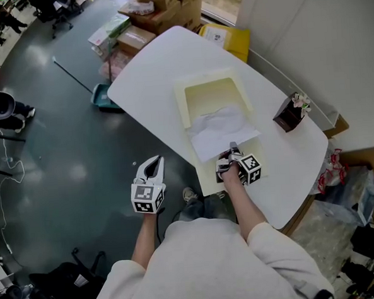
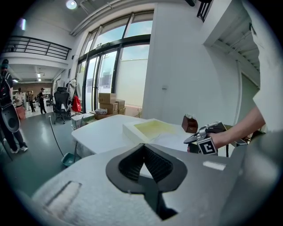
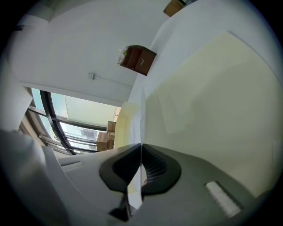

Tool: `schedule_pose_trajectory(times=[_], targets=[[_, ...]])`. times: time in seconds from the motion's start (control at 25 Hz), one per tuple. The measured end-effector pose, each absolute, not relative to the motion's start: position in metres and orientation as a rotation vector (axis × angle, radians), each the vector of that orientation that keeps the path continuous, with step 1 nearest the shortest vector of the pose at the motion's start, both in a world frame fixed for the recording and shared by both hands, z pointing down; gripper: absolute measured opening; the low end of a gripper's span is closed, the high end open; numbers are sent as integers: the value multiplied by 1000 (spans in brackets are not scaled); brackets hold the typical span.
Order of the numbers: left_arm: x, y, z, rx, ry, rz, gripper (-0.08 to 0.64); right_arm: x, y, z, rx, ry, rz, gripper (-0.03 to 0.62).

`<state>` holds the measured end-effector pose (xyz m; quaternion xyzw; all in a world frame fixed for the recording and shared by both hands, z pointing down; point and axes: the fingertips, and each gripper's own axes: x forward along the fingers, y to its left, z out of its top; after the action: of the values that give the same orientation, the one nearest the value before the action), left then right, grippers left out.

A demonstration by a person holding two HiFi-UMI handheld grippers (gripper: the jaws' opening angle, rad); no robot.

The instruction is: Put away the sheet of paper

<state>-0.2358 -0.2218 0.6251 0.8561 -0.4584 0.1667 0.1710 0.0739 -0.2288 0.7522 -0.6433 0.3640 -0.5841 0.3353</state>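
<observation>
A white sheet of paper [image 1: 220, 131] lies crumpled, half over the front of a shallow cream box [image 1: 183, 102] and half on the flat cream lid [image 1: 207, 176] in front of it. My right gripper [image 1: 231, 149] is shut on the sheet's near edge. In the right gripper view the paper [image 3: 140, 114] runs edge-on up from between the closed jaws [image 3: 140, 146], above the cream lid [image 3: 212, 101]. My left gripper [image 1: 151, 163] hangs off the table's left side over the floor, shut with nothing in it [image 2: 142, 146]. From there the box [image 2: 132, 128] and paper [image 2: 170, 140] show ahead.
The white table [image 1: 151, 72] carries a small brown box with flowers [image 1: 290, 112] at its right edge. Cardboard boxes [image 1: 166, 8] and a yellow bag [image 1: 227, 39] stand beyond the far end. A teal dustpan [image 1: 101, 97] lies on the floor at the left.
</observation>
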Motion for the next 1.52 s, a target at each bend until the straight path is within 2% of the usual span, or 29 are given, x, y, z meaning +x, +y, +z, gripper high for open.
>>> schedule_pose_trajectory(times=[1.52], targets=[[-269, -242, 649, 2267, -1417, 535, 3, 60, -376, 766, -1593, 953, -1523, 2]])
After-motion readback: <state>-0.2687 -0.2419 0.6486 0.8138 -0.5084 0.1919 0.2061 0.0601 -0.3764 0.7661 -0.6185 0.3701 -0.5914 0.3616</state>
